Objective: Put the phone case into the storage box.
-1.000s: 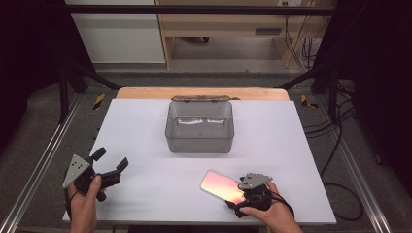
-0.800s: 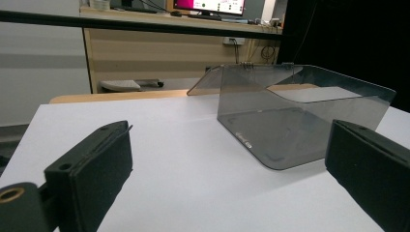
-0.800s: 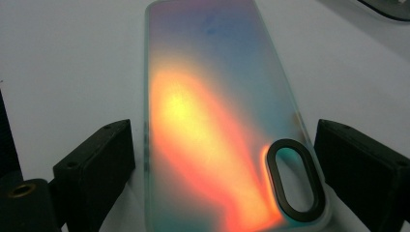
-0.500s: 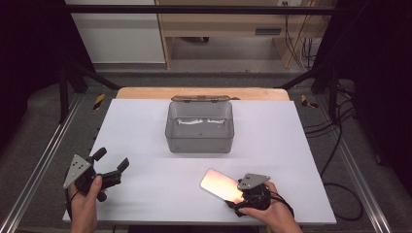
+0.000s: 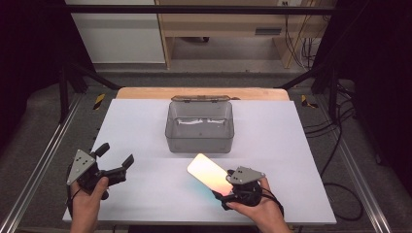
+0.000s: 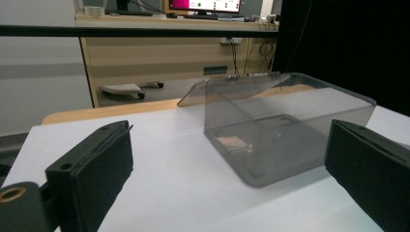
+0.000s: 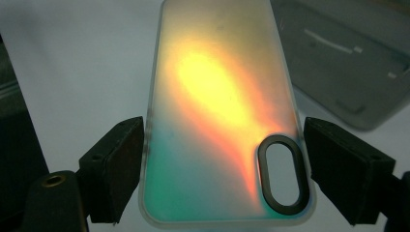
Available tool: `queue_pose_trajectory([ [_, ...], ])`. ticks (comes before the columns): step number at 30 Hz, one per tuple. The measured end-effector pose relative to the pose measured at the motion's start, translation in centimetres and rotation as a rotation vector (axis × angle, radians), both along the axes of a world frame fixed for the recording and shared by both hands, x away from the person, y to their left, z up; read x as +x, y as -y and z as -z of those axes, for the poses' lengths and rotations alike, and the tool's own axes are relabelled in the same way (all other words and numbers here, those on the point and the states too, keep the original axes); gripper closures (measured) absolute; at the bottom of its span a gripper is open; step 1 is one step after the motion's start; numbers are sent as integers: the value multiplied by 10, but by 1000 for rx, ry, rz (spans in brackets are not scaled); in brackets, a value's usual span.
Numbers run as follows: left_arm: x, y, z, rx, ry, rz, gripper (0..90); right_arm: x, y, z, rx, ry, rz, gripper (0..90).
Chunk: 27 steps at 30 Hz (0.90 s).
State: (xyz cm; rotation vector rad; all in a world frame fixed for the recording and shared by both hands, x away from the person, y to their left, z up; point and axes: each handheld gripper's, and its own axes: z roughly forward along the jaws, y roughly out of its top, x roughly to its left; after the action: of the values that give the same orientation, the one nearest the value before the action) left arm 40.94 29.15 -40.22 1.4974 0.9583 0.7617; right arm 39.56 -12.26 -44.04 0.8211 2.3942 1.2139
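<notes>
Near the front right of the desk (image 5: 145,121), the phone case (image 5: 208,171) sits between the jaws of the right tool (image 5: 228,187). Case is iridescent, orange-yellow through the middle and teal toward the end by the black-ringed oval camera cutout. In the right gripper view the phone case (image 7: 217,111) runs lengthwise away from the camera, cutout end nearest the right tool (image 7: 225,169). Both pads lie against its long edges, left pad touching, right pad touching or within a hair of it. These jaws have just been closing, with the case between them. They stand wide, at the width of the case. A hand (image 5: 257,208) grips this tool from the near edge of the desk.

Beyond the case, toward desk centre, stands a smoky transparent box (image 5: 200,127) with its lid (image 5: 200,99) hinged back at the far side. Case and box are apart. Some pale items lie on the box floor, too indistinct to identify.

Left tool (image 5: 114,158) is at the front left, held in the other hand (image 5: 87,206), jaws spread wide with nothing between them. In the left gripper view its jaws frame the box (image 6: 285,125) from well off.
</notes>
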Motion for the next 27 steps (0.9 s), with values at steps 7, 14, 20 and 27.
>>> queue_pose_trajectory([
  [7,5,40,-39,73,36,21,50,12,-21,-41,125,116,66,178],
  [14,17,69,-53,143,29,47,108,35,-25,-54,251,173,171,178],
  [20,21,91,-55,44,-33,96,81,42,-21,-48,374,206,224,177],
  [27,22,122,-54,-86,-40,161,67,38,-20,-41,413,208,251,177],
])
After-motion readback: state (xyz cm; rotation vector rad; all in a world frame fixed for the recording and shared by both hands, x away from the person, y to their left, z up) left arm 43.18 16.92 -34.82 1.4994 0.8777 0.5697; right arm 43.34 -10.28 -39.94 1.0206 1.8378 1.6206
